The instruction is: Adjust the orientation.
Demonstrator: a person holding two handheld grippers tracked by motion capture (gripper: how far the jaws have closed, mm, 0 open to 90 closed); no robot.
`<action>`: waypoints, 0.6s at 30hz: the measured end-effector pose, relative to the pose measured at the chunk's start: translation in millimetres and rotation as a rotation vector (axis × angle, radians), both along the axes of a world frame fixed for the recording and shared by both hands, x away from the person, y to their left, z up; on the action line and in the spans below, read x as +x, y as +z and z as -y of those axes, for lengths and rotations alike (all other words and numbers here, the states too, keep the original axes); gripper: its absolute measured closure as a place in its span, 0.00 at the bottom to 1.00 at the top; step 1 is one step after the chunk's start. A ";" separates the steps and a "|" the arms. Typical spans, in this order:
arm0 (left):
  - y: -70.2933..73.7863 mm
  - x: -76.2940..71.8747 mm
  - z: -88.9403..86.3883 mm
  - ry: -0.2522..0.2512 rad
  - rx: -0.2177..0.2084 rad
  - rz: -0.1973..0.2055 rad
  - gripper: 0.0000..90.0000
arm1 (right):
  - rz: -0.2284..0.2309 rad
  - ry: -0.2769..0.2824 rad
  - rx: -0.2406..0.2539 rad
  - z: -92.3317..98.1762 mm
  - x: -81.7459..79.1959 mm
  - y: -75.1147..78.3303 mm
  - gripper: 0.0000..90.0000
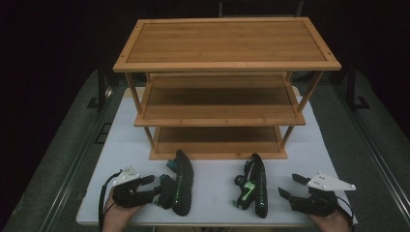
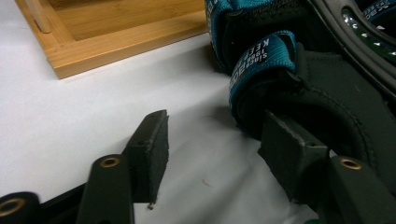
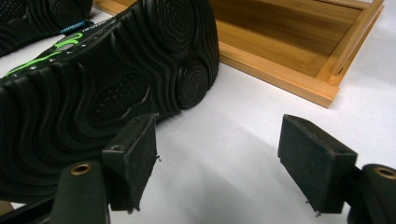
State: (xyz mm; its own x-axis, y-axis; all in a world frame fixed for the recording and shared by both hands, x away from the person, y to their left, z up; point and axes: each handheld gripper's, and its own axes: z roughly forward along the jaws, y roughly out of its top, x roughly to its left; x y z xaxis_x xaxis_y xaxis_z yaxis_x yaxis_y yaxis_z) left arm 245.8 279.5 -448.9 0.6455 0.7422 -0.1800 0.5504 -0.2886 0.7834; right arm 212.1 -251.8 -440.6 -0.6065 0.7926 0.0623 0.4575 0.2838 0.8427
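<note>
Two black sandals lie on their sides on the white table [image 1: 215, 181], in front of a bamboo shelf rack [image 1: 220, 113]. The left sandal [image 1: 183, 186] has teal straps [image 2: 254, 58]. My left gripper [image 1: 153, 187] is at its heel end, jaws partly apart. One pad [image 2: 289, 154] rests against the black heel strap, and bare table shows in the gap [image 2: 215, 140]. The right sandal [image 1: 256, 186] has green trim, its sole [image 3: 93, 79] turned towards my right gripper [image 1: 289, 185]. That gripper stands open [image 3: 217, 140] with nothing between its pads.
The rack has three tiers, all bare, and its bottom tray [image 3: 280, 70] lies just beyond the sandals. The rack's corner [image 2: 70, 65] is close to my left gripper. Table edges run close behind both hands, with dark floor around.
</note>
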 end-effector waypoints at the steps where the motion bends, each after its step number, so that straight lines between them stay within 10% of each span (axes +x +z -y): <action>1: -0.1 0.9 0.7 -0.005 -0.002 -0.002 0.49 | 0.000 0.002 0.000 -0.1 0.0 0.0 0.31; 18: 4.1 9.1 17.9 -0.052 -0.006 -0.031 0.57 | 0.003 0.017 -0.013 -4.3 0.8 -0.9 0.31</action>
State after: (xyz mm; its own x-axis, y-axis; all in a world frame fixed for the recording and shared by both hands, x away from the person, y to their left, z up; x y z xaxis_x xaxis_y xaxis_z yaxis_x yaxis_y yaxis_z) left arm 254.9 261.5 -444.8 0.6769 0.7069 -0.2051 0.5590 -0.3125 0.7681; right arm 212.9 -247.5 -441.5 -0.6200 0.7830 0.0502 0.4500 0.3025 0.8402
